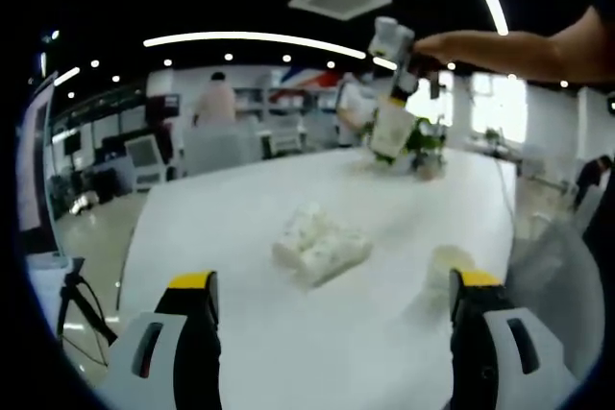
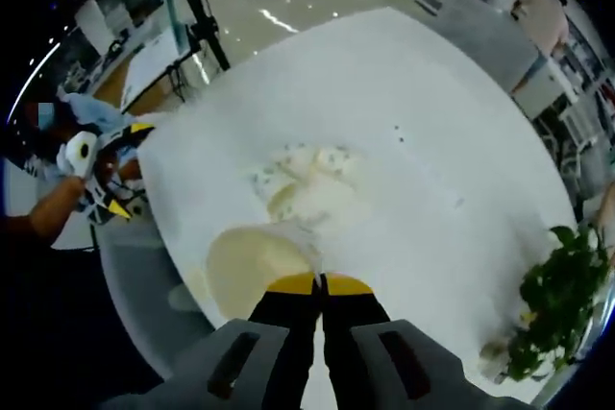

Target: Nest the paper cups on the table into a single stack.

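Several white paper cups with green dots [image 1: 322,245] lie on their sides in a heap at the middle of the white table [image 1: 240,199]. From above they are the same cups [image 2: 307,180]. My right gripper [image 2: 319,283] is shut on the wall of one cream paper cup [image 2: 255,271], whose open mouth faces the camera. A person's arm holds that right gripper [image 1: 398,98] high over the far side of the table, with the held cup [image 1: 392,130] hanging below it. My left gripper [image 1: 334,285] is open and holds nothing. A pale cup-like shape [image 1: 452,266] stands by its right jaw.
A green potted plant [image 2: 557,304] stands at the table's far edge, also the plant [image 1: 428,146]. A gloved hand holds the left gripper [image 2: 128,168] just off the table's edge. A tripod [image 1: 82,304] stands on the floor to the left. People stand in the background.
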Available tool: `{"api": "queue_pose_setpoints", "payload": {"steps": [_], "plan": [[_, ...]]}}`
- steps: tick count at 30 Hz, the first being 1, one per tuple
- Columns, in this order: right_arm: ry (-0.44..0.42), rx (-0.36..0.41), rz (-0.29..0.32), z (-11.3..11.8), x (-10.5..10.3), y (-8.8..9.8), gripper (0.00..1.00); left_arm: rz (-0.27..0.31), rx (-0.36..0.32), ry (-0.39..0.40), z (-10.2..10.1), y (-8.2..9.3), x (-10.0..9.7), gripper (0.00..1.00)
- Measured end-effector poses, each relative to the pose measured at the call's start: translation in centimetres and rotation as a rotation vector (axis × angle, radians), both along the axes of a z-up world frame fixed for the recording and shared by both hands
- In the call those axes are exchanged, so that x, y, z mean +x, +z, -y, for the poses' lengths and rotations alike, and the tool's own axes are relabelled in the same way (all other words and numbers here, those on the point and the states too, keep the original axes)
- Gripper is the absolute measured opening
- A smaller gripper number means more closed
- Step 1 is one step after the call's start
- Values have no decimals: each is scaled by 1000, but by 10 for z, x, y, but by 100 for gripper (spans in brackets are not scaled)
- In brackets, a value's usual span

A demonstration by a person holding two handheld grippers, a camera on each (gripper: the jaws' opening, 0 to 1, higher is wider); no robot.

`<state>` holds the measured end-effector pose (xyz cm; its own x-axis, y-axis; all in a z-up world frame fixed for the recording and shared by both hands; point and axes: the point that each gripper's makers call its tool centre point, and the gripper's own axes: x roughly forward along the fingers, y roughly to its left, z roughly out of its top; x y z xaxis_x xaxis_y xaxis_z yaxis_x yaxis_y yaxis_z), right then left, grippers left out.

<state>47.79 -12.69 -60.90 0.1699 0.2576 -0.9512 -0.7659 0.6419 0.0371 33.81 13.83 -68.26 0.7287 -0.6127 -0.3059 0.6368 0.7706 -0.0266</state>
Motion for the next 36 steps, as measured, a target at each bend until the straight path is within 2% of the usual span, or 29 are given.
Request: {"api": "queue_pose_setpoints", "payload": {"steps": [13, 36], "plan": [[3, -4, -37, -2, -19, -15, 0, -1, 11, -9, 4, -2, -2, 99], [29, -34, -85, -5, -48, -23, 0, -10, 29, -10, 2, -7, -7, 99]]}}
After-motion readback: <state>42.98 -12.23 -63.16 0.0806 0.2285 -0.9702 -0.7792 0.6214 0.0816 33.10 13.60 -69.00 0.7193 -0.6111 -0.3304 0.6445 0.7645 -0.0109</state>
